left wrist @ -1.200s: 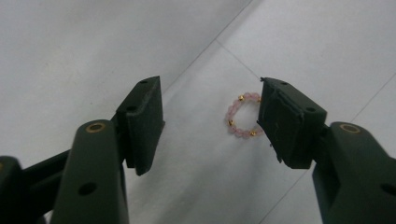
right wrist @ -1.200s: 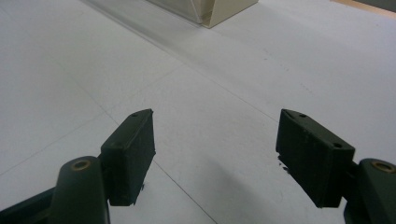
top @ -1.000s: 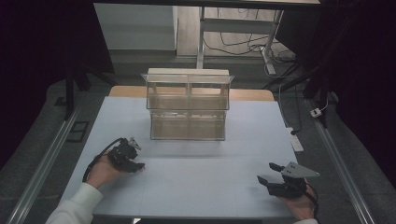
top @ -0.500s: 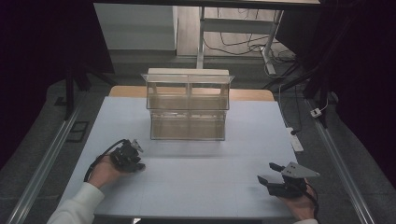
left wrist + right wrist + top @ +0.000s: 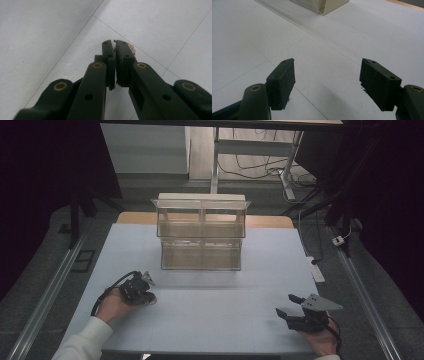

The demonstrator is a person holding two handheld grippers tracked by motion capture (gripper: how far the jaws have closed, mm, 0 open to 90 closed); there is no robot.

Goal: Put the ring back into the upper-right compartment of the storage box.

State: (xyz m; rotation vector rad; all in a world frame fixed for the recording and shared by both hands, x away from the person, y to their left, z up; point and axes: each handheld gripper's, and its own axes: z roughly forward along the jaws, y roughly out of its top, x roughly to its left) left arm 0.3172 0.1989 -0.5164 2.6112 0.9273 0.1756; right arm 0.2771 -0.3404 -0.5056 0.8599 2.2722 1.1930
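My left gripper (image 5: 145, 285) rests low on the white table (image 5: 210, 320) at the near left. Its jaws are shut on a small item with pale pink beads and gold bits (image 5: 131, 48), which pokes out at the tips of the left gripper (image 5: 115, 43). What the item is cannot be told. At the near right my right gripper (image 5: 289, 305) stands open, and in its own view the right gripper (image 5: 327, 75) has only bare table between its pads. A clear two-tier plastic organizer (image 5: 201, 232) stands at the table's middle back, well apart from both grippers.
The organizer's corner (image 5: 329, 6) shows far ahead in the right gripper view. A wooden strip (image 5: 270, 221) runs behind the organizer. Metal rails (image 5: 47, 295) flank the table. A cable and plug (image 5: 315, 270) lie at the right edge.
My left gripper has edged slightly to the right and toward the near edge, still shut. The right gripper has not moved.
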